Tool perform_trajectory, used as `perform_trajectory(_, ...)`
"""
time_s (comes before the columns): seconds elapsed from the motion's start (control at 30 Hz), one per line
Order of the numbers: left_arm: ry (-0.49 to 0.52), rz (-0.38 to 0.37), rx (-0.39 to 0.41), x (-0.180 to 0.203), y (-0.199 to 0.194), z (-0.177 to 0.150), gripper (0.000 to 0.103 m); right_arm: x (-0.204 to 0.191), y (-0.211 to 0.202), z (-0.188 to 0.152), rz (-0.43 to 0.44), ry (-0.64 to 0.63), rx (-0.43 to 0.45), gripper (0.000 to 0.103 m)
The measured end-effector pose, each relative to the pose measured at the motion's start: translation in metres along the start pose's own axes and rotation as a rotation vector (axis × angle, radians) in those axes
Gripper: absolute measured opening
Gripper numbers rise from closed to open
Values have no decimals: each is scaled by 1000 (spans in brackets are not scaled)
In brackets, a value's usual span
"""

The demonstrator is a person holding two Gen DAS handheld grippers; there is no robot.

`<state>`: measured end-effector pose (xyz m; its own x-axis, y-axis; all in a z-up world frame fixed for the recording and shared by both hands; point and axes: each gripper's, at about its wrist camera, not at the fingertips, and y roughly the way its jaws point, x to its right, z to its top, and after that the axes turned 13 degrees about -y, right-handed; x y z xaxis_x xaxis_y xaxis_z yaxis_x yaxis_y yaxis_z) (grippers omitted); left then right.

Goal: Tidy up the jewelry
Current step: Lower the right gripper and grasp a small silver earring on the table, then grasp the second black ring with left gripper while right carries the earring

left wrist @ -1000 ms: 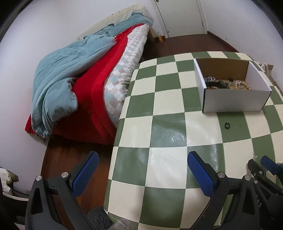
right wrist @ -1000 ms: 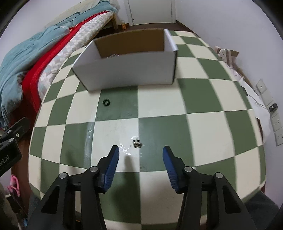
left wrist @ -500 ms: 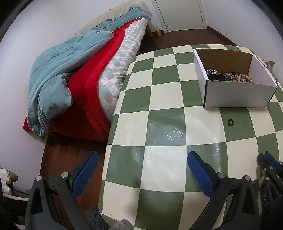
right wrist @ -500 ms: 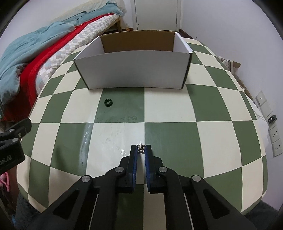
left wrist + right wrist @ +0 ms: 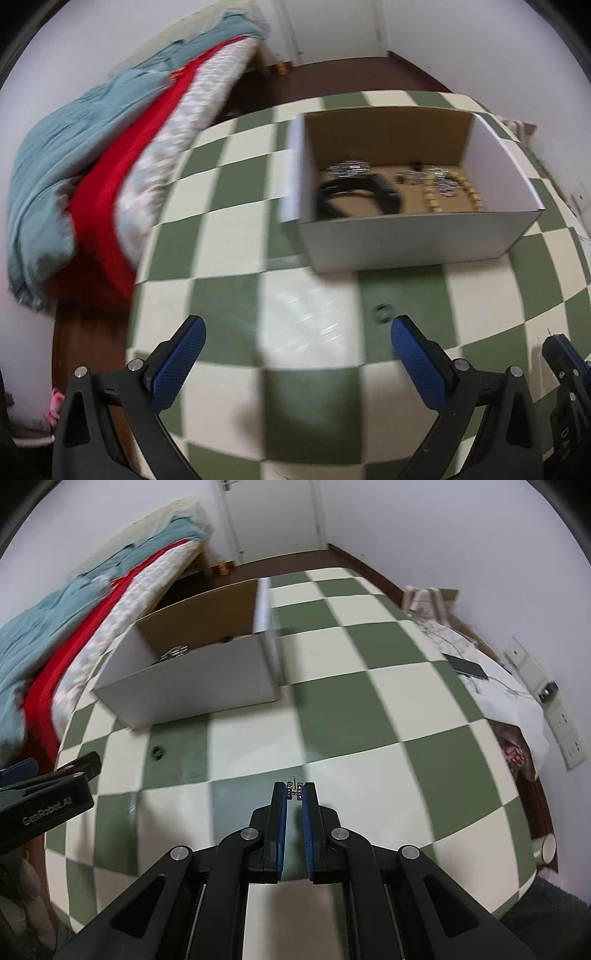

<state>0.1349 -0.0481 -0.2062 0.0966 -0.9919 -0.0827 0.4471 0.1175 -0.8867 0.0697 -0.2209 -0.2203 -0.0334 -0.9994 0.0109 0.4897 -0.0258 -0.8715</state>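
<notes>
You are carrying toward the white box (image 5: 192, 679) at upper left of the right wrist view; clear its near wall before releasing. The left gripper (image 5: 295, 354) is hanging wide and empty, with the dark ring (image 5: 382, 313) lying just above its right finger. The right gripper (image 5: 294, 795) is pinching the small earring (image 5: 294, 791) at centre frame, jaws narrow; be keeping that squeeze steady.

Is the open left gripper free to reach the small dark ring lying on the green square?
Probably yes: the left gripper is open, and the small dark ring lies exposed just ahead by its right finger, clear of the white cardboard box.
</notes>
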Motion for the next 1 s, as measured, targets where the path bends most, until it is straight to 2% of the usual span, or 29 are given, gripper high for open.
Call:
perform_trajectory(0.07, 26, -22, -16, 12, 6, 0, 99, 9, 3, 1, -11, 20, -5, 9)
perform_trajectory(0.13, 49, -44, -36, 22, 13, -1, 79, 16, 6, 1, -14, 39, -8, 9)
perform_trajectory(0.17, 55, -52, -49, 25, 15, -2, 72, 20, 7, 2, -17, 45, -8, 9)
perform_trajectory(0.23, 60, -75, -86, 31, 22, -5, 42, 25, 9, 2, -19, 57, -8, 9)
perform_trajectory(0.27, 53, -96, -85, 31, 23, -6, 36, 26, 9, 2, -20, 61, -7, 9)
perform_trajectory(0.33, 42, -121, -90, 32, 22, -7, 19, 30, 10, 3, -21, 70, -5, 9)
perform_trajectory(0.4, 35, -132, -93, 32, 23, -8, 10, 32, 11, 3, -21, 81, -3, 9)
perform_trajectory(0.73, 18, -132, -53, 21, 8, -9, 9, 36, 4, 6, -24, 92, 16, 9)
perform_trajectory(0.87, -5, -154, -2, 12, -20, -3, 9, 33, -10, 15, -5, 94, 47, 9)
perform_trajectory(1.0, -47, -184, 58, 0, -48, 17, 9, 21, -27, 36, 27, 63, 95, 9)
